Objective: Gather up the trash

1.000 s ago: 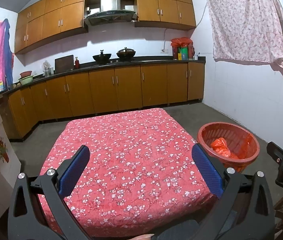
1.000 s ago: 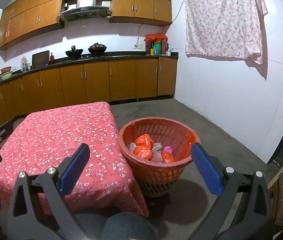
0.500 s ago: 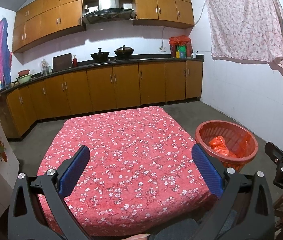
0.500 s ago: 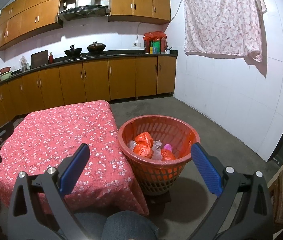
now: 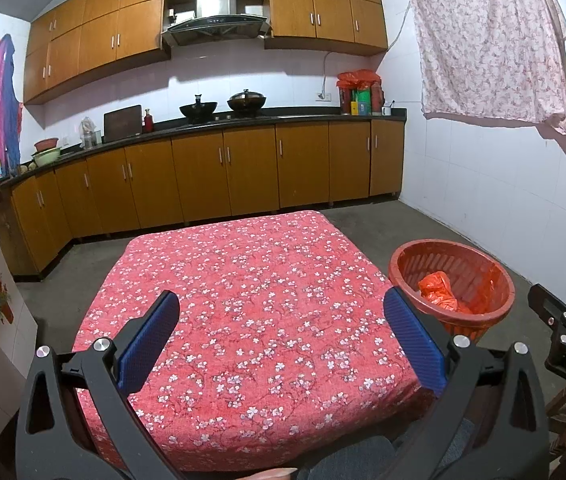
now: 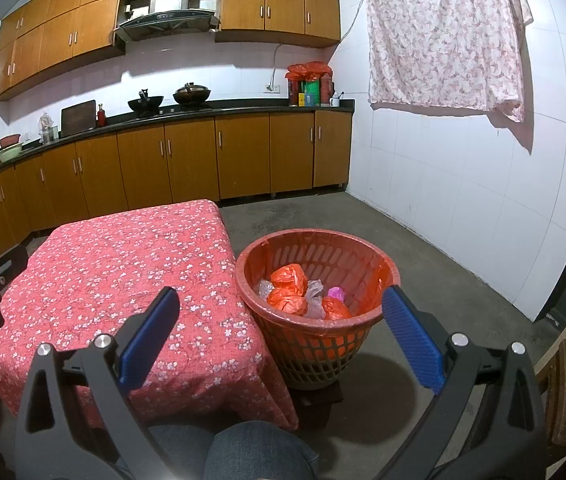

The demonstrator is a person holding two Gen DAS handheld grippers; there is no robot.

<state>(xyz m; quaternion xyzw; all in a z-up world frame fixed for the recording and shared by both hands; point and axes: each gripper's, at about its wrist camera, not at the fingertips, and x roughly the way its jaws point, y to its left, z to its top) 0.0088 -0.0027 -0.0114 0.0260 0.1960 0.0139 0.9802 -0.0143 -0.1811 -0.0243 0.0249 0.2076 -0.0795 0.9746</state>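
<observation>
basket (image 6: 317, 312), red, just beside tabletop (image 5: 251, 304): holds orange bags (image 6: 287, 292), clear wrap, pink scrap. left gripper (image 5: 283, 344), right gripper (image 6: 279, 338): jaws spread, empty. tabletop shows no trash; advice: scan floor before closing out.

Our left gripper (image 5: 281, 334) and right gripper (image 6: 279, 330) share one build: black skeletal arms with triangular cut-outs, silver round screws at the joints, blue ribbed pads (image 6: 149, 330) on the fingers; blue denim covers our knee (image 6: 261, 452)
</observation>
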